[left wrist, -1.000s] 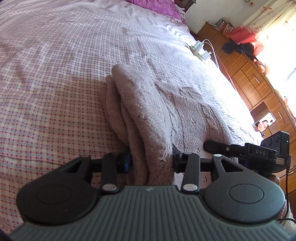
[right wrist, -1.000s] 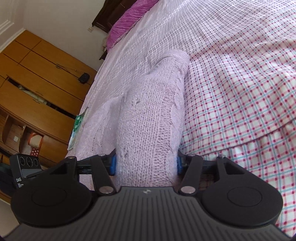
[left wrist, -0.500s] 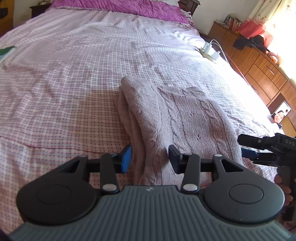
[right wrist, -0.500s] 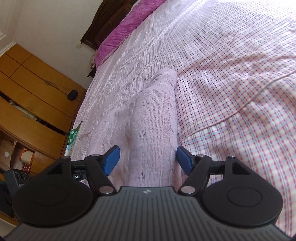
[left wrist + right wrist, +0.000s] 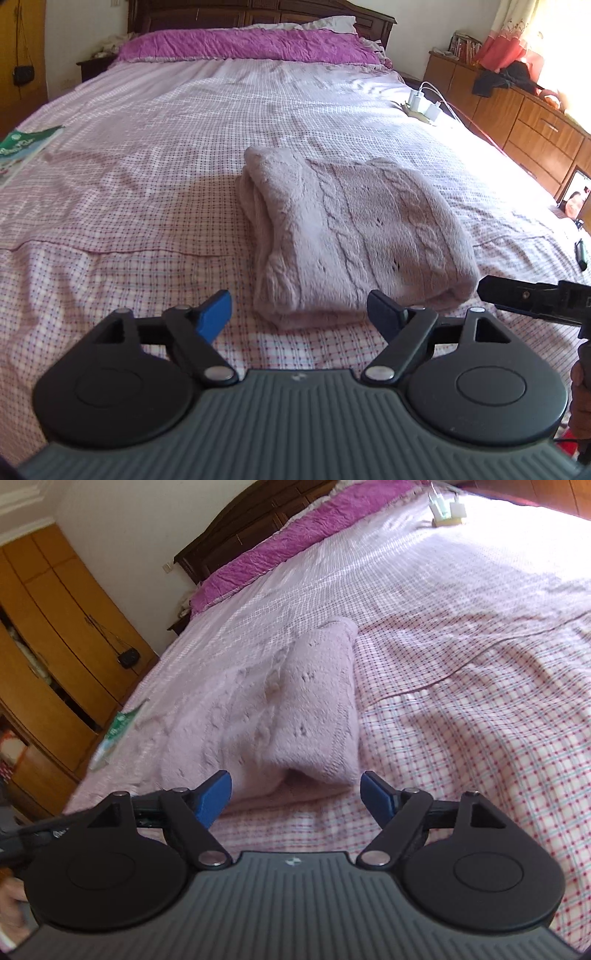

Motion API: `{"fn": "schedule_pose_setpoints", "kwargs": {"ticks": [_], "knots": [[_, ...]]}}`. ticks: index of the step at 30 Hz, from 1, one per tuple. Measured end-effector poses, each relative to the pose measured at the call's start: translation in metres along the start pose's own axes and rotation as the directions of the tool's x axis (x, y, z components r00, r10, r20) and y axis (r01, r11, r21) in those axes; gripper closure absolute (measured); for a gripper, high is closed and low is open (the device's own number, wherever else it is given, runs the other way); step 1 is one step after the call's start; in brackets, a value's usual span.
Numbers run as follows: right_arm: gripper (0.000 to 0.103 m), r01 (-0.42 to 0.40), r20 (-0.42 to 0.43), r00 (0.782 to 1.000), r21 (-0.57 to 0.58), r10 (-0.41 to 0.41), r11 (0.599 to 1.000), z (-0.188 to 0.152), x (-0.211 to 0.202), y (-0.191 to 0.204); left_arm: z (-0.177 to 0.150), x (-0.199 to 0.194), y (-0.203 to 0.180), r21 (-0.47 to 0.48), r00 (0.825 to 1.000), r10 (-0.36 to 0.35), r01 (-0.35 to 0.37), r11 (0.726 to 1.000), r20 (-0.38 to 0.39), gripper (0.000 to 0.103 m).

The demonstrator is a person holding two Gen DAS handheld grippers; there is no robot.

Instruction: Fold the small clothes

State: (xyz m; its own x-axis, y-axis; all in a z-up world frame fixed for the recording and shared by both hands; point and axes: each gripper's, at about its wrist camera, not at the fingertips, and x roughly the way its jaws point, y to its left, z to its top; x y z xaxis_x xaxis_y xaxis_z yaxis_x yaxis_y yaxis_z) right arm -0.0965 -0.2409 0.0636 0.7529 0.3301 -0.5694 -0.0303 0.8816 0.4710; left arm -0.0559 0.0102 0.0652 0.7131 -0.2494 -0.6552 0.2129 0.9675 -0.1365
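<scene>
The left gripper (image 5: 299, 314) and right gripper (image 5: 295, 794) are both hovering with jaws spread wide, gripping nothing. Just beyond their blue fingertips (image 5: 216, 310), the folded pale-pink knit sweater (image 5: 354, 236) is lying on the checked bed (image 5: 129, 206). Farther off, 1 purple pillow (image 5: 243, 46) is resting against the headboard.

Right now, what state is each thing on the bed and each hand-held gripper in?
Sweater: folded into a thick bundle, lying flat on the bedspread, not gripped.
Left hand-held gripper: open, just short of the sweater.
Right hand-held gripper: open, holding nothing.
Booklet: closed, near the bed's edge.
</scene>
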Motion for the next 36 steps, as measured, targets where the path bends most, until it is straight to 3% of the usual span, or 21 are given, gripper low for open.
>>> {"fn": "schedule_pose_setpoints", "kwargs": {"ticks": [4,8,12,22,36], "knots": [[0.020,0.070,-0.007,0.997,-0.086,-0.071,0.994,-0.012,0.017,0.001,-0.011,0.002,-0.011,0.033,0.999,0.036,-0.036,0.999,0.005,0.021],[0.020,0.133,-0.019,0.991,-0.115,-0.136,0.985,-0.024,0.020,0.004,-0.023,0.009,-0.023,0.081,0.999,0.016,-0.013,0.997,-0.037,0.021],[0.020,0.190,-0.015,0.981,-0.138,-0.194,0.972,-0.033,0.023,0.004,-0.031,0.017,-0.035,0.103,0.998,0.046,-0.041,0.994,-0.049,0.021],[0.014,0.189,-0.023,0.981,-0.144,-0.194,0.971,-0.045,0.039,-0.001,-0.045,0.037,-0.039,0.086,0.989,0.119,-0.111,0.990,-0.085,0.021],[0.008,0.192,-0.013,0.980,-0.192,-0.198,0.962,-0.052,0.046,0.001,-0.046,0.043,-0.039,0.063,0.985,0.140,-0.134,0.989,-0.099,0.021]]}}
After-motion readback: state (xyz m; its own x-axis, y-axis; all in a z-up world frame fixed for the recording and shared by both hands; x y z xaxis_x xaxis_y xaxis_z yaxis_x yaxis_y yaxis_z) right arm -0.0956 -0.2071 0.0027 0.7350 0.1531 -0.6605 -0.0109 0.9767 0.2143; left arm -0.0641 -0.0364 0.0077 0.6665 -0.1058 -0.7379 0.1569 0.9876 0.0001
